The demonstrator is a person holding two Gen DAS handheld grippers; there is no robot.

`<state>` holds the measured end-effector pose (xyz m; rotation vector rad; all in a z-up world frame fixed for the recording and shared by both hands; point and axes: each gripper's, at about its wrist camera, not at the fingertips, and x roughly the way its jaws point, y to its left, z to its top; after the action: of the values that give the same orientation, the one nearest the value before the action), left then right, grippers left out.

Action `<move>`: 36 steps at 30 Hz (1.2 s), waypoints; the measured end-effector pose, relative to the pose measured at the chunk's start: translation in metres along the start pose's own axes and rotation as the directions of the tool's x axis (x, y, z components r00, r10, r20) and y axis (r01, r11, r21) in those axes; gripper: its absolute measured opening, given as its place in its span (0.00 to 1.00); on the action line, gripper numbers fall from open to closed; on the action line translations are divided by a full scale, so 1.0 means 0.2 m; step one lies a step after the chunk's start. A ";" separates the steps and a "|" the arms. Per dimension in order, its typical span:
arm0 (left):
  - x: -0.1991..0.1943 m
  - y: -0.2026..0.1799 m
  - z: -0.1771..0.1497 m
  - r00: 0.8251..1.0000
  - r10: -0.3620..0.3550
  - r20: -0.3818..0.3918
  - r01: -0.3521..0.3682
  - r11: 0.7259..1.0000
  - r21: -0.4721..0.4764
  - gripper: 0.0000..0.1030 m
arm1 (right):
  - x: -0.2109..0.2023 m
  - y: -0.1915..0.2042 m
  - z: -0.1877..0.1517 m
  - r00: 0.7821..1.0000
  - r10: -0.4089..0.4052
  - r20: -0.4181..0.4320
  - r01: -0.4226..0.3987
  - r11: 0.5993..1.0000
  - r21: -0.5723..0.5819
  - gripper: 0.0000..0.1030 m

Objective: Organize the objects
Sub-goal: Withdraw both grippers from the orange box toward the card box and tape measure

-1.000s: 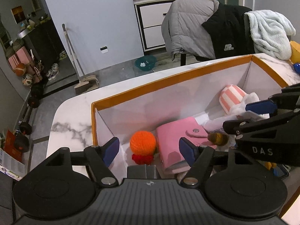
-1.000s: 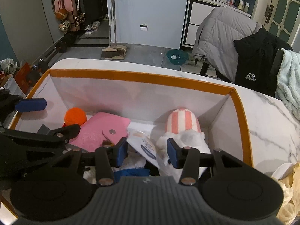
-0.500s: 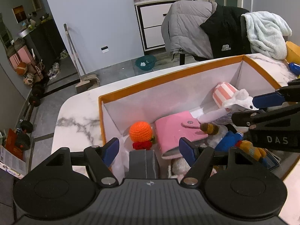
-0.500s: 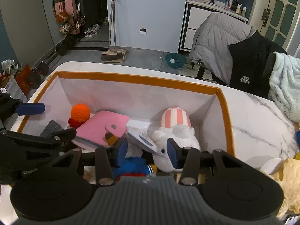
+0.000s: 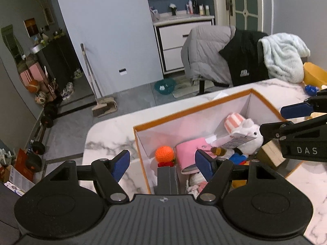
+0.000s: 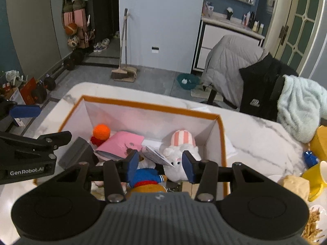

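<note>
An orange-rimmed white box (image 5: 190, 108) (image 6: 147, 104) stands on the marble table. Inside lie an orange knitted ball (image 5: 164, 153) (image 6: 101, 131), a pink wallet (image 5: 191, 153) (image 6: 120, 144), a white plush with a striped hat (image 5: 243, 126) (image 6: 181, 145), a blue-clad doll (image 6: 146, 176) and a grey block (image 5: 167, 178) (image 6: 76, 153). My left gripper (image 5: 162, 164) is open and empty above the box's left end. My right gripper (image 6: 160, 163) is open and empty above the plush and doll.
Yellow cups (image 6: 314, 171), a small blue item (image 6: 310, 158) and a yellow box (image 5: 314, 75) sit on the table at the right. A chair draped with jackets and a blanket (image 6: 255, 81) stands behind the table. A broom (image 6: 122, 69) leans on the far wall.
Both grippers have risen and pulled back from the box, so the box looks smaller and farther. The objects inside stay put.
</note>
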<state>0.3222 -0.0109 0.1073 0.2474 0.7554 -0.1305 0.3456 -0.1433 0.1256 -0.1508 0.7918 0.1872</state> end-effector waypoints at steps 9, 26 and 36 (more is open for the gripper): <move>-0.22 -0.01 0.02 0.998 0.022 0.052 -0.023 1.000 0.019 0.81 | -0.29 0.05 0.01 0.998 -0.009 0.062 0.010 1.000 -0.016 0.50; -0.50 -0.11 -0.09 0.990 0.001 0.140 -0.007 0.999 0.043 0.85 | -0.65 0.14 -0.10 0.990 0.041 0.138 -0.036 0.999 -0.035 0.54; -0.45 -0.10 -0.38 0.985 -0.075 0.156 0.081 0.996 -0.031 0.86 | -0.57 0.16 -0.34 0.984 0.130 0.124 -0.131 0.991 0.001 0.56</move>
<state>0.2024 -0.0078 0.1130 0.1698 0.6129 -0.2071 0.2132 -0.1389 0.1585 -0.0777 0.6794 0.3138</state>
